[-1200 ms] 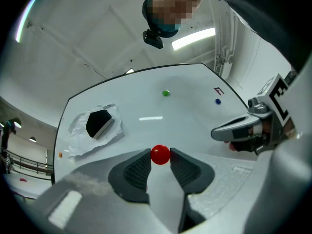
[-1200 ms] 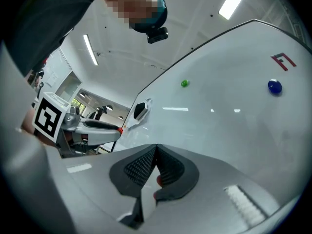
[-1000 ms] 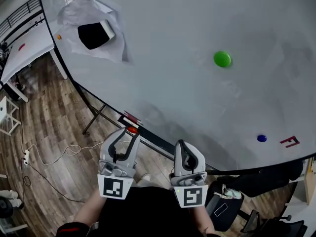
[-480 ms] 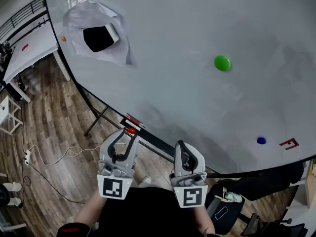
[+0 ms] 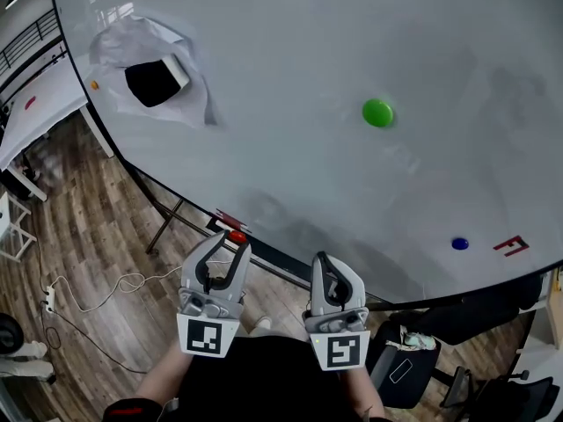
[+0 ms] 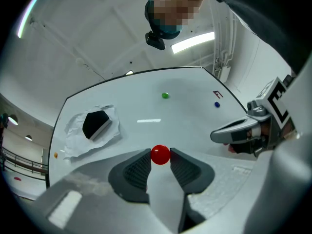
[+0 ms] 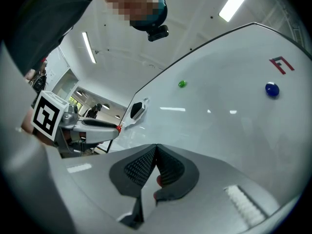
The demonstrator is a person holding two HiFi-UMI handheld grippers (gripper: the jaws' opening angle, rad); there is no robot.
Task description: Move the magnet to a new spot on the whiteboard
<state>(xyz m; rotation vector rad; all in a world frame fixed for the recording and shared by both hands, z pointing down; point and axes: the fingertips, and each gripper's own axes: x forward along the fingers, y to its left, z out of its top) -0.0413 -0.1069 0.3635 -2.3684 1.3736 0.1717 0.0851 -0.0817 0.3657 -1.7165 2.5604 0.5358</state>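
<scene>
Pinching the red magnet (image 6: 160, 154) between the very tips of its pads, the left gripper (image 5: 230, 239) is clenched on it from both sides and points up toward the lower edge of the whiteboard (image 5: 290, 51). The magnet reads as a small round button with no long axis, so it gives no heading; its rounded red face shows toward the left gripper's camera, and which side faces the board cannot be told. In the head view it sits at the board's bottom rim, low and left of centre, and whether it touches the white surface is unclear. The right gripper (image 5: 323, 257) hangs just beside the left one, its jaws closed together with nothing between them. Higher on the board, well apart from the held magnet, a green magnet (image 5: 377, 112) sits right of centre, and a blue magnet (image 5: 460, 243) lies near the lower right edge, just beside a red F mark (image 5: 513, 246). At the upper left a black eraser (image 5: 157, 79) rests on a crumpled white sheet (image 5: 189, 104), with a small orange dot (image 5: 94, 84) at the board's left edge.
</scene>
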